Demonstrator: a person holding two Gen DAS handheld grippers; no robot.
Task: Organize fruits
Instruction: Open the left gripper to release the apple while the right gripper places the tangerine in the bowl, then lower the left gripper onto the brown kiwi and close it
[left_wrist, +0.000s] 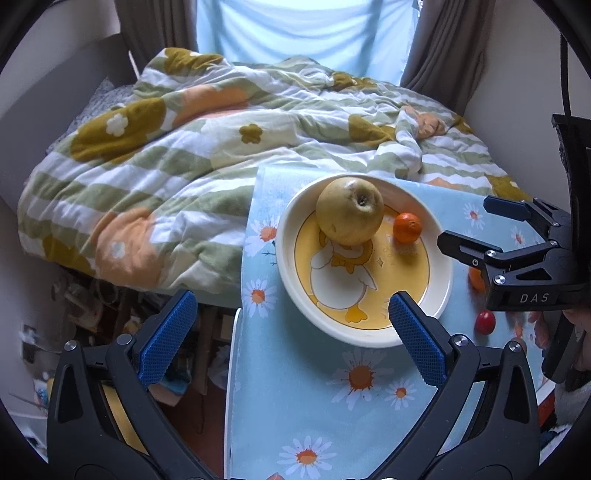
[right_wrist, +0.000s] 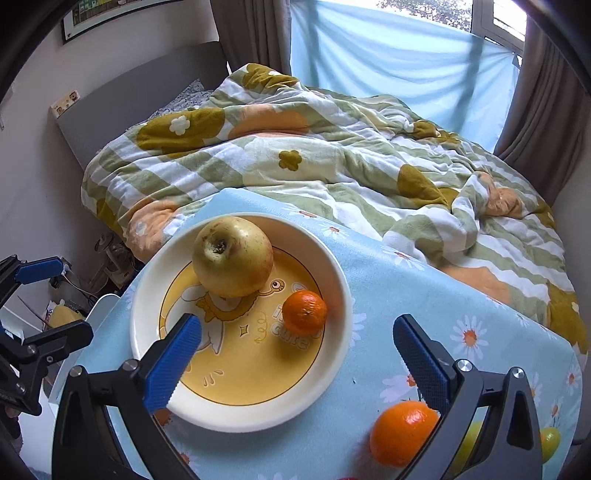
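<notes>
The left gripper (left_wrist: 291, 334) hovers with jaws spread and empty. On the desk (right_wrist: 388, 295), the plate (right_wrist: 147, 295) holds an apple (right_wrist: 232, 256) and a mandarin (right_wrist: 304, 312). The right gripper (right_wrist: 295, 363), jaws spread, has an orange (right_wrist: 402, 432) beside it.

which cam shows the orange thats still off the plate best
Right wrist: the loose orange sits whole on the tablecloth, just inside the right gripper. In the left wrist view only a sliver shows behind that gripper.
</notes>
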